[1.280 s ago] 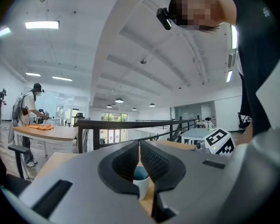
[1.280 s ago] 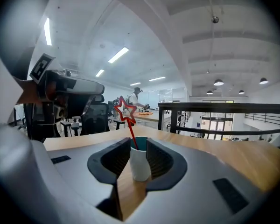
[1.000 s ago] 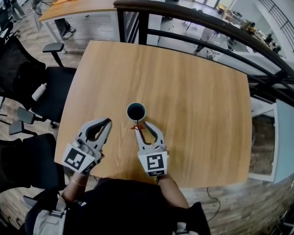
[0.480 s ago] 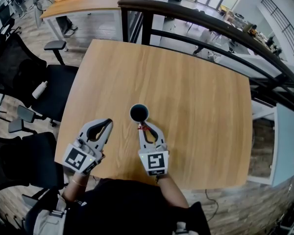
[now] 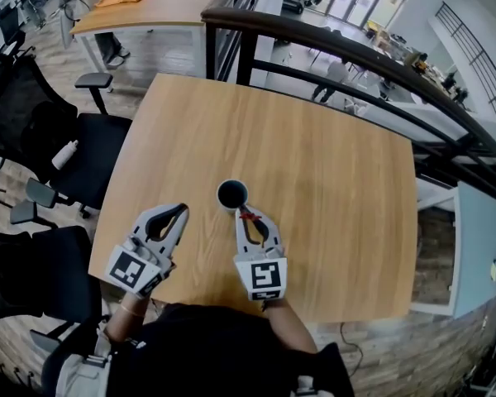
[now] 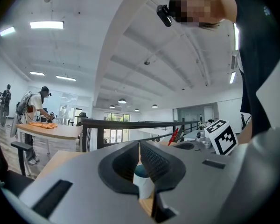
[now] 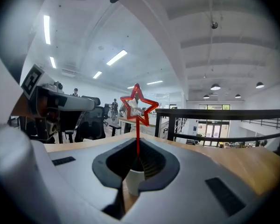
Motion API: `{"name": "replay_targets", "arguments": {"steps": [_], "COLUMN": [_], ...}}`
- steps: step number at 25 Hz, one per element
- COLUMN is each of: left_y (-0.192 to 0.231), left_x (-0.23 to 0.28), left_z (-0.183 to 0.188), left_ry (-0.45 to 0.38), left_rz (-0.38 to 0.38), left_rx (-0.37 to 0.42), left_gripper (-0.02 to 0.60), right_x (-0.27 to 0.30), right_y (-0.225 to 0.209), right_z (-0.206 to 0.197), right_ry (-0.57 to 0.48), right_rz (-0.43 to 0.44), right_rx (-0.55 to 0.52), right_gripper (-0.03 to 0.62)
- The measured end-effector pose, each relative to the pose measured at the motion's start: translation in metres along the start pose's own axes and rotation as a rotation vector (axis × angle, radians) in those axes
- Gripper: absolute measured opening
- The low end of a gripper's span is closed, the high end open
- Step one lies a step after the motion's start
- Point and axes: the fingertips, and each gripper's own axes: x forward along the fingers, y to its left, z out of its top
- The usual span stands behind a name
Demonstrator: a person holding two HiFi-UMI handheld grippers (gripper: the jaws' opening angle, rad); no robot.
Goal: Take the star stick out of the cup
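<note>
A dark-rimmed white cup (image 5: 232, 194) stands on the wooden table (image 5: 331, 172). My right gripper (image 5: 249, 214) is just in front and to the right of the cup, shut on the red star stick (image 5: 248, 216). In the right gripper view the star stick (image 7: 138, 105) rises upright from the shut jaws, and its lower end is hidden between them. The cup (image 7: 134, 178) shows low behind them. My left gripper (image 5: 181, 210) rests to the left of the cup, shut and holding nothing. In the left gripper view the cup (image 6: 143, 180) peeks past the jaws.
A dark metal railing (image 5: 355, 56) runs along the table's far side. Black office chairs (image 5: 41, 139) stand to the left. A second table (image 5: 140, 2) with orange cloth is far off at the back left, with a person beside it.
My right gripper with the star stick has shifted slightly to the right of the cup. The left gripper has stayed put.
</note>
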Motion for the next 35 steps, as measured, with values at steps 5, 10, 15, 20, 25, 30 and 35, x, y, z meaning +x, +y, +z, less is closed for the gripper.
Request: {"name": "replay_targets", "arguments": {"steps": [5,10,15,20,25,30,35], "left_y": [-0.01,-0.021,-0.034,-0.043,-0.046,-0.049,-0.053], "left_x": [-0.005,-0.012,-0.02,-0.027,-0.026,-0.027,-0.026], "left_z": [0.008,0.014,0.02,0.022,0.022,0.022,0.022], "left_ry": [-0.02,-0.035,-0.047,-0.054,-0.055,-0.061,-0.059], "left_rz": [-0.012,-0.026,-0.038,-0.047,-0.056,-0.062,-0.063], "left_rx": [0.014,0.024,0.033,0.043,0.039,0.043,0.042], "left_gripper": [0.023,0.023,0.023,0.023,0.023,0.023,0.023], "right_x": [-0.017,-0.04,-0.064,-0.081,-0.084,-0.087,-0.091], "right_y": [0.0,0.005,0.012,0.021,0.024,0.027,0.021], "right_z": [0.028,0.061,0.091,0.105,0.11,0.11,0.107], "right_ry": [-0.053,-0.103,-0.161,-0.198,-0.209,-0.209,-0.204], "right_rz": [-0.025,-0.029,-0.024,-0.022,-0.01,-0.015,-0.026], "right_rx": [-0.054,-0.037,-0.024,-0.02,-0.018,-0.016,0.006], "right_gripper": [0.029,0.029,0.029,0.029,0.029,0.029,0.029]}}
